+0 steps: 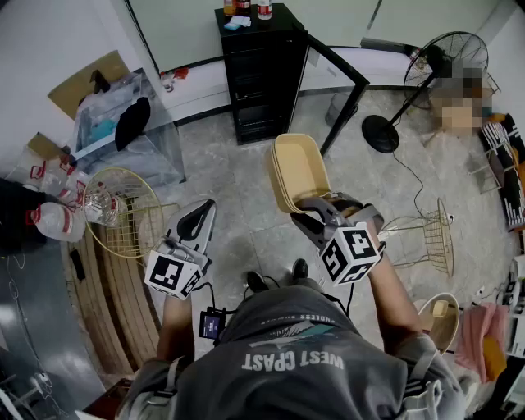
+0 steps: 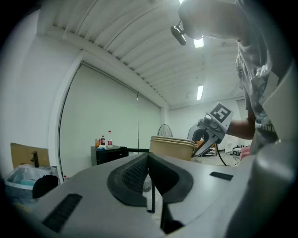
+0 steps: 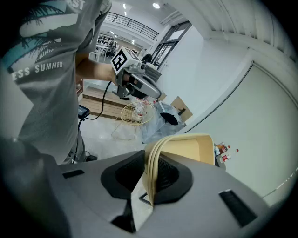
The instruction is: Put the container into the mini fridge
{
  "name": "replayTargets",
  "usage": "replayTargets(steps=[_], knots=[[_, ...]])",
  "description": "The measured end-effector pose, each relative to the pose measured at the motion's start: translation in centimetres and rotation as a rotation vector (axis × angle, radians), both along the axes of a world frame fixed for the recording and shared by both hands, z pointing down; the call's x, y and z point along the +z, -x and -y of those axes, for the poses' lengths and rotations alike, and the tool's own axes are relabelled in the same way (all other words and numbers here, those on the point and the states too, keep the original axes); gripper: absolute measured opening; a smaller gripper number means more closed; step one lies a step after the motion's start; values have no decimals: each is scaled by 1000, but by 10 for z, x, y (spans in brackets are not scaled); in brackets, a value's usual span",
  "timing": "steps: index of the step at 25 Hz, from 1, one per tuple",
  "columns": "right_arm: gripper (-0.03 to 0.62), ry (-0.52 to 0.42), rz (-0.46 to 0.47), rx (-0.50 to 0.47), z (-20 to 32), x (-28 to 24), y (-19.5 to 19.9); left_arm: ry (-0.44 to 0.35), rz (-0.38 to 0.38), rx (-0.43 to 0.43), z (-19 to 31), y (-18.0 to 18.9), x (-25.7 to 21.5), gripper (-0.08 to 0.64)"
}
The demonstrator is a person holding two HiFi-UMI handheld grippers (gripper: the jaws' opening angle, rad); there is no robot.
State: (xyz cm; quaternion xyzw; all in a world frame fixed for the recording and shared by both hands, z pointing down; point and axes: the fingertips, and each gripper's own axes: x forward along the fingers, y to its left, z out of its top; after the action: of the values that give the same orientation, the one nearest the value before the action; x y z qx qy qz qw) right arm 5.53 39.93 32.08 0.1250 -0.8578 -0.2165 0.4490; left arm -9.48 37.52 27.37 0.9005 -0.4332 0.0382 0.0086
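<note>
The container (image 1: 297, 171) is a beige rectangular tub, held up on its side in the air. My right gripper (image 1: 314, 212) is shut on its rim; in the right gripper view the tub's rim (image 3: 151, 169) is pinched between the pads. My left gripper (image 1: 199, 220) hangs to the left of the tub with its jaws shut on nothing; its own view shows the closed pads (image 2: 148, 179) and the tub (image 2: 172, 147) beyond. The black mini fridge (image 1: 261, 78) stands ahead against the wall with its door (image 1: 338, 75) swung open to the right.
Bottles (image 1: 244, 8) stand on top of the fridge. A yellow wire basket (image 1: 123, 213) with plastic bottles and a clear bin (image 1: 123, 131) lie at the left. A floor fan (image 1: 443, 74) and a wire stool (image 1: 426, 238) stand at the right.
</note>
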Motion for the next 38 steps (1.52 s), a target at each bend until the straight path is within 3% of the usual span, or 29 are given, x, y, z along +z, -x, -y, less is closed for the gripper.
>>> replayTargets(steps=[22, 29, 38], knots=[[74, -29, 9, 45, 17, 1, 17, -1, -19, 44, 5, 10, 9, 17], [74, -14, 9, 6, 43, 8, 3, 22, -17, -3, 15, -5, 16, 17], [74, -2, 27, -73, 109, 17, -18, 25, 10, -82, 72, -27, 17, 17]])
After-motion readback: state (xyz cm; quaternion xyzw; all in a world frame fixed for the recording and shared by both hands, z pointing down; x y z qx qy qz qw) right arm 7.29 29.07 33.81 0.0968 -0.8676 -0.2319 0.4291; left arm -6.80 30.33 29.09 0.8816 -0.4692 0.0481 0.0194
